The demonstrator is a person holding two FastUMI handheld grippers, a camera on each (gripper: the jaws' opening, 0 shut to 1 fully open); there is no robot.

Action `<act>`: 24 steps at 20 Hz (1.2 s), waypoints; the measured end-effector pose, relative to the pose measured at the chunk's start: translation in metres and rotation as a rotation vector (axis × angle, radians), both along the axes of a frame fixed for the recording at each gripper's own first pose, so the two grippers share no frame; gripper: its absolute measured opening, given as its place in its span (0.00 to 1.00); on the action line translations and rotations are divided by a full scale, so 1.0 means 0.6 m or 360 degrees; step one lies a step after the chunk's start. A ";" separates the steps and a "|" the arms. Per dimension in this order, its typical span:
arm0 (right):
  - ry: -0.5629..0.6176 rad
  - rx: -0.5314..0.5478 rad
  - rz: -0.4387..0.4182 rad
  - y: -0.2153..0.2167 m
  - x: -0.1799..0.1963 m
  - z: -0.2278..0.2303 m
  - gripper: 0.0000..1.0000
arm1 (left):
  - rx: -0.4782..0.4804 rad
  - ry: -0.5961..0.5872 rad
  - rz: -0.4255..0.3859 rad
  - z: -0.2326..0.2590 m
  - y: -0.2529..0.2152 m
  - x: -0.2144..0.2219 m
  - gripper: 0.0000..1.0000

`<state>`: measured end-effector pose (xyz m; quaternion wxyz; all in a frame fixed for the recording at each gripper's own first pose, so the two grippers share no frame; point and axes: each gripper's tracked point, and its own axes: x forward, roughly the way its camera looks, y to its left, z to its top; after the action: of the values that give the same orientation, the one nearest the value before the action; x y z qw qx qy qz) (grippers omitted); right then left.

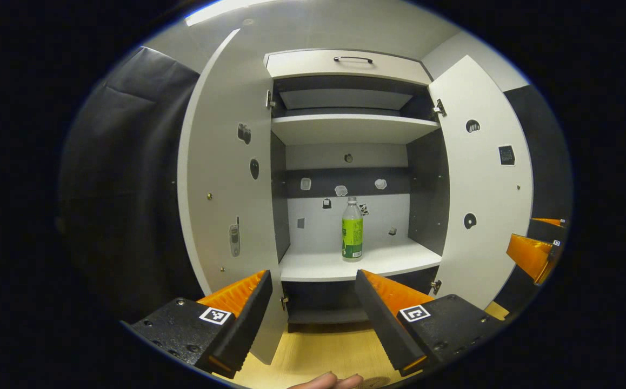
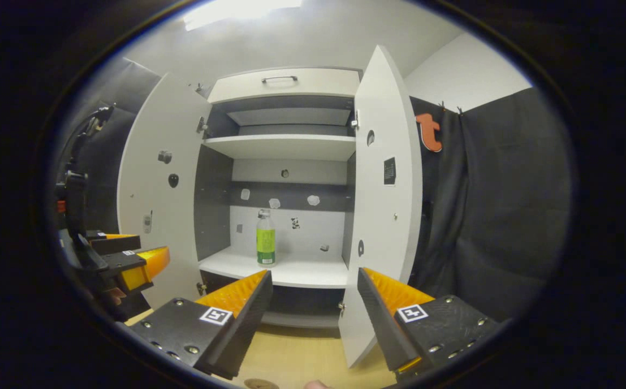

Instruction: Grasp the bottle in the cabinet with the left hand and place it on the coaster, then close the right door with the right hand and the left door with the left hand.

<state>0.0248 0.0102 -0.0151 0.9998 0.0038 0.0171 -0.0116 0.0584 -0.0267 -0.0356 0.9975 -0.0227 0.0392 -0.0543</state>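
I look into the cabinet (image 1: pixel 353 129) with both doors wide open. In the left gripper view, my left gripper (image 1: pixel 313 289) is spread wide and holds nothing. The bottle (image 1: pixel 352 229) stands straight up on the lower shelf (image 1: pixel 399 259), at about 12 o'clock from my fingers and well apart from them. The left door (image 1: pixel 221 178) swings out at 10 o'clock and the right door (image 1: pixel 480 183) at 2 o'clock. My right gripper (image 1: pixel 534 248) peeks in at 3 o'clock. A fingertip (image 1: pixel 326 381) shows at 6 o'clock, over the wooden top (image 1: pixel 318 351).

In the right gripper view, my right gripper (image 2: pixel 313 289) is spread wide too, with nothing in it. The bottle (image 2: pixel 265 237) sits at 11 o'clock, still on the shelf (image 2: pixel 302 273). The right door (image 2: pixel 383 205) stands edge-on at 1 o'clock, just past my right finger. The left gripper (image 2: pixel 129 254) is at 9 o'clock. A round brown thing (image 2: pixel 259 384) lies at 6 o'clock; I cannot tell if it is the coaster.
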 end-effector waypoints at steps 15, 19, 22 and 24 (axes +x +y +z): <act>0.0025 -0.0049 -0.0048 -0.001 0.031 -0.008 0.93 | -0.0062 -0.0003 -0.0153 -0.012 -0.122 0.229 0.97; 0.0023 -0.0080 -0.0055 0.002 0.044 -0.007 0.93 | -0.0102 0.0030 -0.0154 -0.032 -0.146 0.309 0.98; 0.0040 -0.0089 -0.0072 0.001 0.056 -0.012 0.94 | -0.0127 0.0028 -0.0173 -0.041 -0.170 0.369 0.98; 0.0053 -0.0098 -0.0094 -0.004 0.063 -0.017 0.94 | -0.0137 0.0047 -0.0194 -0.049 -0.188 0.404 0.98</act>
<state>0.0629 0.0075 -0.0250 0.9982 -0.0266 0.0334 -0.0416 0.3006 -0.1393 -0.0649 0.9897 -0.0640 0.0527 -0.1164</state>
